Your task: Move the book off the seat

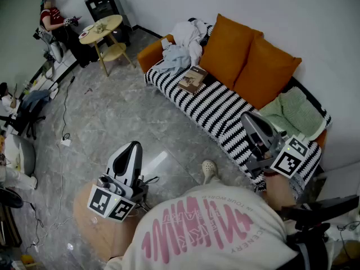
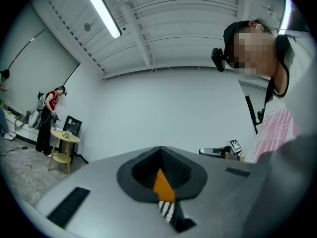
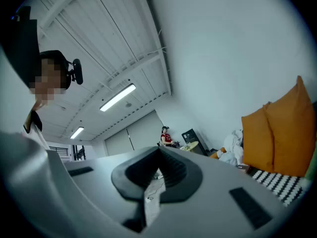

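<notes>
Left gripper and right gripper, both pressed together empty, tilt slightly upward, well apart from the book.

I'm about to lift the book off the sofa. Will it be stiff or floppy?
The book looks thin and lies flat, so it is probably light and may flex or fall open if pinched by one edge. The striped seat cover looks soft, so a push may bunch the fabric rather than slide it.
</notes>
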